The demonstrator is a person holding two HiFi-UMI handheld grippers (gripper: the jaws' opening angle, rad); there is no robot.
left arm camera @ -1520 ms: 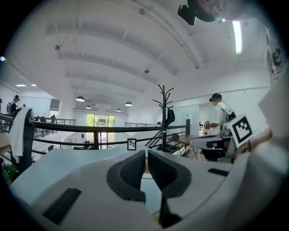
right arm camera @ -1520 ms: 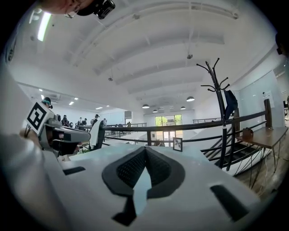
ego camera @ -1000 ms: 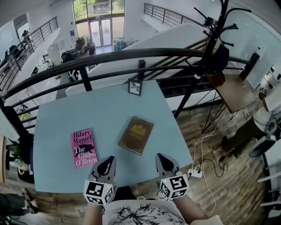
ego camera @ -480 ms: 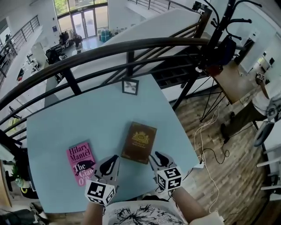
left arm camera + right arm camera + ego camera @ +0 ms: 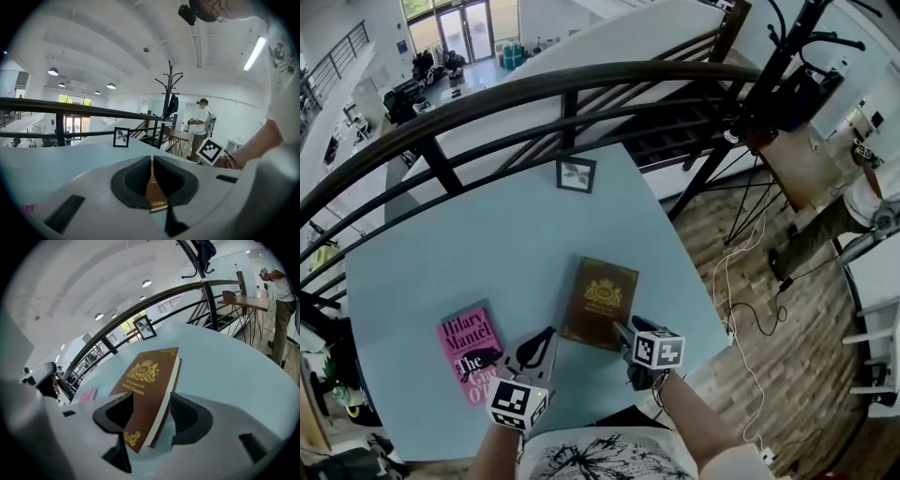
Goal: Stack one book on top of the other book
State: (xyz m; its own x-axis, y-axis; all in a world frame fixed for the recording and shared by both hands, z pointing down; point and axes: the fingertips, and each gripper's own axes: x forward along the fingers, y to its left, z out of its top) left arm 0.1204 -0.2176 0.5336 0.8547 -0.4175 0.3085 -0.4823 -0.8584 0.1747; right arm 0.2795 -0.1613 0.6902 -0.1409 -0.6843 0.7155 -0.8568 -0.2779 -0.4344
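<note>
Surface (image 5: 487, 244): light blue, carries 2 books lying apart, unstacked.
Brown book (image 5: 600, 302): flat, near corner between the right tongs' jaws.
Pink book (image 5: 469, 349): flat, at left.
Right tongs (image 5: 626, 336): lowered since 1 second ago, jaws just opened wide, pads clear of the book; a grasp seems likely.
Left tongs (image 5: 539, 345): closed, empty.

A small framed picture (image 5: 576, 174) stands near the far edge of the bench (image 5: 487, 244), black railing (image 5: 656, 71) behind
</note>
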